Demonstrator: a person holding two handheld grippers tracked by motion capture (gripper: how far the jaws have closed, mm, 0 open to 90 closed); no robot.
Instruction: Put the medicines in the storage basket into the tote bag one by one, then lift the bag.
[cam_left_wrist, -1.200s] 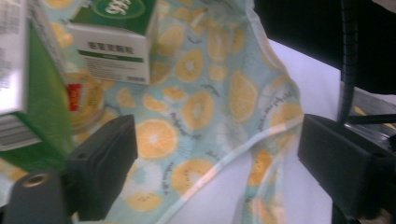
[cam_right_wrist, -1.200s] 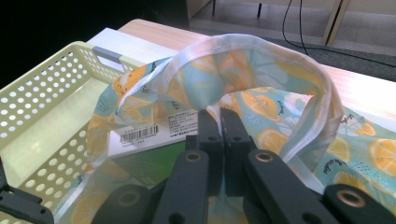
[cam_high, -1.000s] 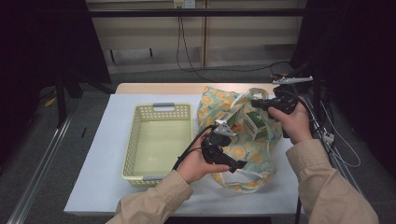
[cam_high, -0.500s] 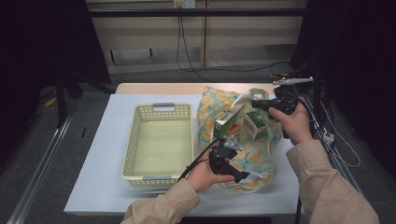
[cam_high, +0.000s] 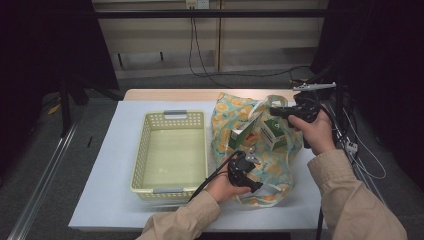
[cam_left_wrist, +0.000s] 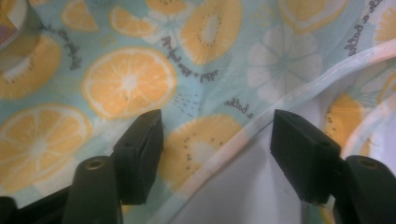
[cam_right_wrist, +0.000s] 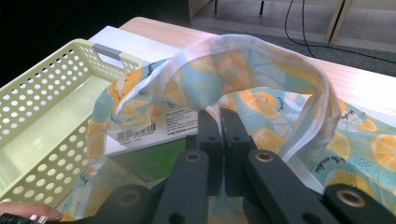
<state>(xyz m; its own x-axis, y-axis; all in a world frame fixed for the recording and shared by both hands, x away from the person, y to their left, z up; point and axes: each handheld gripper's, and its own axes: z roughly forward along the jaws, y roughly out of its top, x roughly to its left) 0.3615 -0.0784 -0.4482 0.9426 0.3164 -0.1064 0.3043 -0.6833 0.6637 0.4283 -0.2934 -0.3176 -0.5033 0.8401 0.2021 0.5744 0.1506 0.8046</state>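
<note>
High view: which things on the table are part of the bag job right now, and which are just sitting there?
In the job:
- citrus-print fabric bag
- green-and-white boxes inside it
- right tool, shut on the bag's rim
- left tool, jaws closing, white bag handle between them, not yet pinched

Just lying about:
- yellow basket
- white table cover

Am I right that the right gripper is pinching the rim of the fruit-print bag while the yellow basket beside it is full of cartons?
Not quite: the yellow basket is empty, as the high view shows. The cartons sit in the fruit-print bag. The right gripper does pinch the bag's rim.
</note>
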